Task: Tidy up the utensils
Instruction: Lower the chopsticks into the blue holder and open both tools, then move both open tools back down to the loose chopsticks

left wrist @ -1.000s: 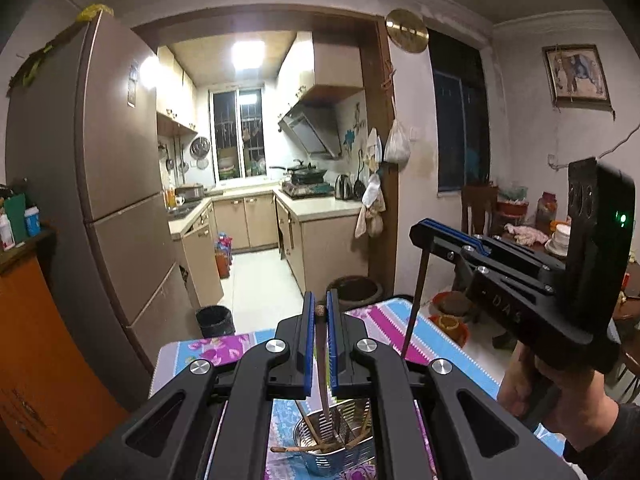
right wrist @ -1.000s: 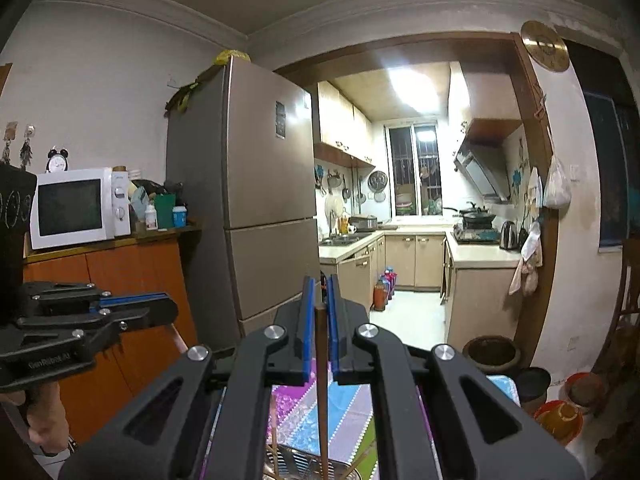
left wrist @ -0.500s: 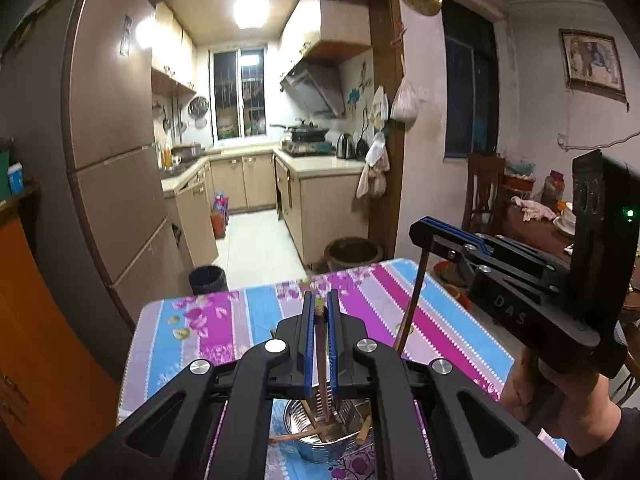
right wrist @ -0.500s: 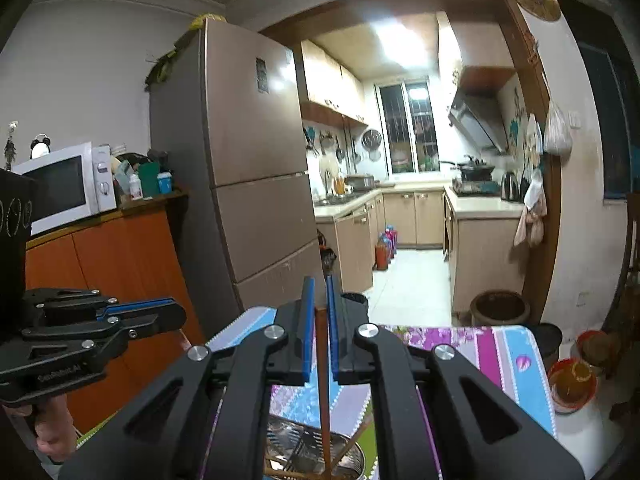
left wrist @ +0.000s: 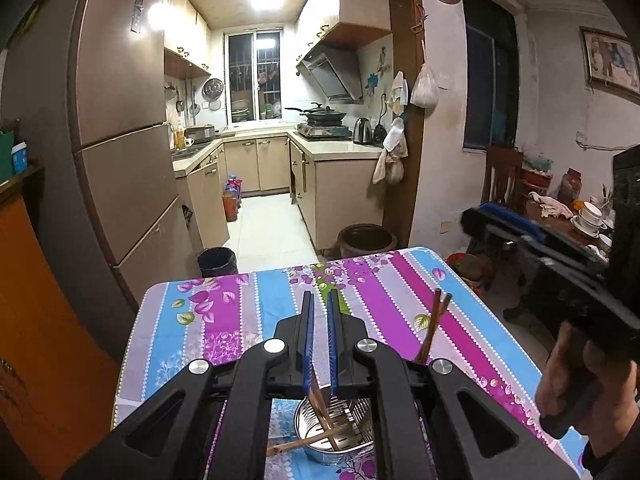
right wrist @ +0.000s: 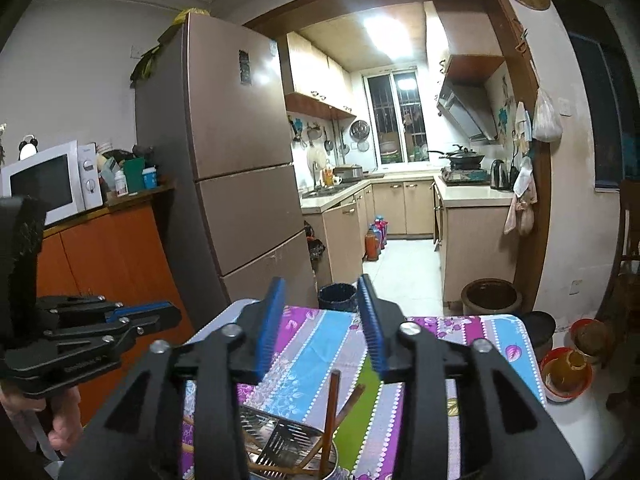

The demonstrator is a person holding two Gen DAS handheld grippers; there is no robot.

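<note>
Wooden chopsticks (right wrist: 330,412) now released; both tongs (right wrist: 321,300) opened.

Shiny perforated-metal holder (left wrist: 340,436), wooden chopsticks (left wrist: 434,324)

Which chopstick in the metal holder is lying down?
The brown wooden chopstick lying almost flat across the rim of the perforated steel holder, one end poking out; the others lean upright.

Two tools (left wrist: 319,312), one metal holder (left wrist: 336,436), one table (left wrist: 224,320), several chopsticks (left wrist: 432,328)
</note>
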